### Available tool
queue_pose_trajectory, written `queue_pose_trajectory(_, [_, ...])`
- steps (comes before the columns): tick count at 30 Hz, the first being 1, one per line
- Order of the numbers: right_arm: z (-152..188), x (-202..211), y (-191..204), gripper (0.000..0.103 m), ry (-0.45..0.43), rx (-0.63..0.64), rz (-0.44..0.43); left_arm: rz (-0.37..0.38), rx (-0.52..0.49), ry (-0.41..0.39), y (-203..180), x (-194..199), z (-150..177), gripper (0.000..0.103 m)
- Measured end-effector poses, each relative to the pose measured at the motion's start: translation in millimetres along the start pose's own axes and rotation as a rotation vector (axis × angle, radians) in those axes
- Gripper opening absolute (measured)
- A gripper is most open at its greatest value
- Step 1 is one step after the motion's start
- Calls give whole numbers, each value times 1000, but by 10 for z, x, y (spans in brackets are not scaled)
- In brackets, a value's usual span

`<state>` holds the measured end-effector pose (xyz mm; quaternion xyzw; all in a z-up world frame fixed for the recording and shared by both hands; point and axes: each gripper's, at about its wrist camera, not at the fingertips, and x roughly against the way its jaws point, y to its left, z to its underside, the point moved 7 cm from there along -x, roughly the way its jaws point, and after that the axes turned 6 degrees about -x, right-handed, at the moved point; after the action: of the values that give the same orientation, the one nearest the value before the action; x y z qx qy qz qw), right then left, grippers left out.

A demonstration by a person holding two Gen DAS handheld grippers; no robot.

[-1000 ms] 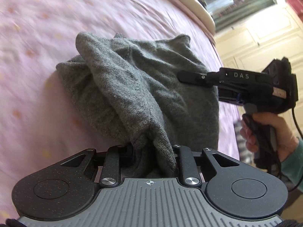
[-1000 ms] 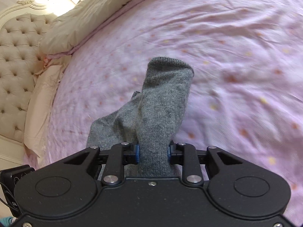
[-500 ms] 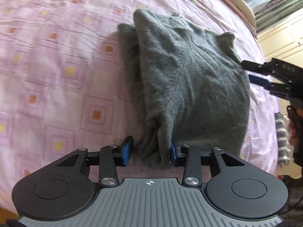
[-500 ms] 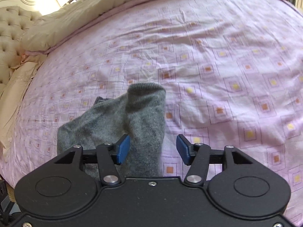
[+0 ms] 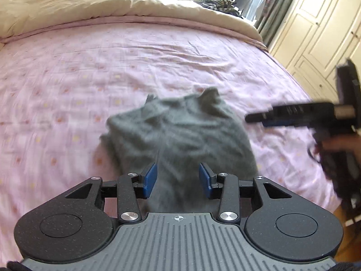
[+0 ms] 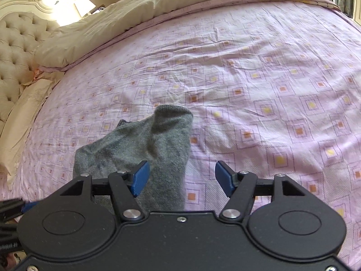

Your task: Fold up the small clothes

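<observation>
**Grey knit released on the bed, both grippers parted**

No readable writing is seen on either tool; the left wrist view is blurred, and the marking on the other gripper's body cannot be made out.

The left gripper (image 5: 177, 180) is seen with its blue pads (image 5: 149, 178) spread apart, nothing clamped between them; the near edge of the grey knit garment (image 5: 180, 133) lies in the gap, and contact cannot be judged through the blur. The garment is laid bunched and folded over on the pink patterned bedsheet (image 5: 90, 67), with a cream duvet (image 5: 112, 6) beyond it.

The right gripper (image 6: 181, 178) is likewise held wide open and empty; the garment's right part (image 6: 158, 144) lies under its left pad (image 6: 141, 177), while bare sheet (image 6: 270, 79) is seen under the right one
</observation>
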<state>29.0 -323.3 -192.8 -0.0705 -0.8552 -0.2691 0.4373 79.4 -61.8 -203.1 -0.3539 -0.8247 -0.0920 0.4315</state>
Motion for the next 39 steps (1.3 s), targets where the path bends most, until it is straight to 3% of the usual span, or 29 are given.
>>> queue_pose_trajectory(8, [52,41,-31,69,10,7,17,-87,30,9,197,-556,-286,39])
queue_pose_trajectory(12, [37,-3,70,70,24,42,10,-180,66,98,467,-764,-128,42])
queue_pose_trajectory(15, [1,-98,200,73,38,86,-6,-162,125,102,587,-782,-20,45])
queue_pose_trajectory(21, [-136,-433,414,73,81,166,-13,-161,130,91,571,-753,-11,46])
queue_pose_trajectory(25, [-279,-772,323,73,126,181,70,-159,151,92,578,-760,-16,47])
queue_pose_trajectory(28, [-410,-1027,68,73,177,140,194,-157,155,95,580,-779,-22,48])
queue_pose_trajectory(30, [-488,-1112,-63,81,194,121,225,-156,162,101,588,-793,-28,50])
queue_pose_trajectory(35, [-614,-993,-54,84,134,135,223,-150,175,118,613,-822,-68,63])
queue_pose_trajectory(39, [-713,-849,-194,85,77,52,254,-153,175,137,637,-837,-109,74])
